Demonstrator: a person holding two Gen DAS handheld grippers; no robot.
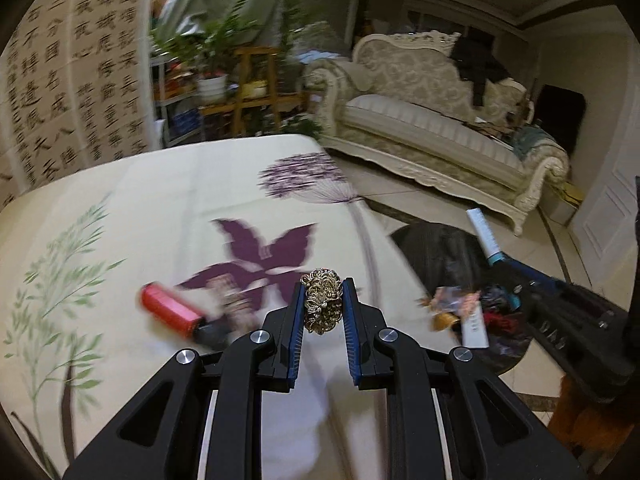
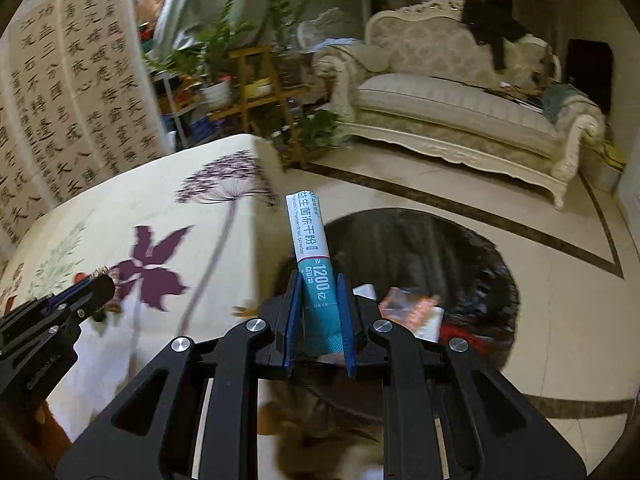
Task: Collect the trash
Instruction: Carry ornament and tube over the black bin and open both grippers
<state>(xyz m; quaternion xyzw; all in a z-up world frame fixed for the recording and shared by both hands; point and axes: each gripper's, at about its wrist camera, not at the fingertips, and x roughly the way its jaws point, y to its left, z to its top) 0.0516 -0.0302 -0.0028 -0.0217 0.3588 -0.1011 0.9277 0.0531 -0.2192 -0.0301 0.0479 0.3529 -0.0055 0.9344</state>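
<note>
Gold foil wrapper [image 1: 322, 304] and sachet [image 2: 316, 264] sit clamped between jaws.

A lint roller [image 1: 172, 312] lies on the counter [image 1: 160, 200]. Right of the counter, on the floor, sits a trash bag [image 2: 420, 264] with wrappers [image 2: 412, 312] in it; behind stands a sofa [image 2: 460, 96].

red cylinder [image 1: 171, 309]: smeared by motion near the table's front edge; the dark thing at its end is unreadable.
trash in the black bin [image 2: 416, 312]: blurred wrappers, kinds unclear.
sachet [image 2: 316, 276]: lower end hidden between the pads.
table [image 1: 160, 184]: near edge cut off by the frame.
</note>
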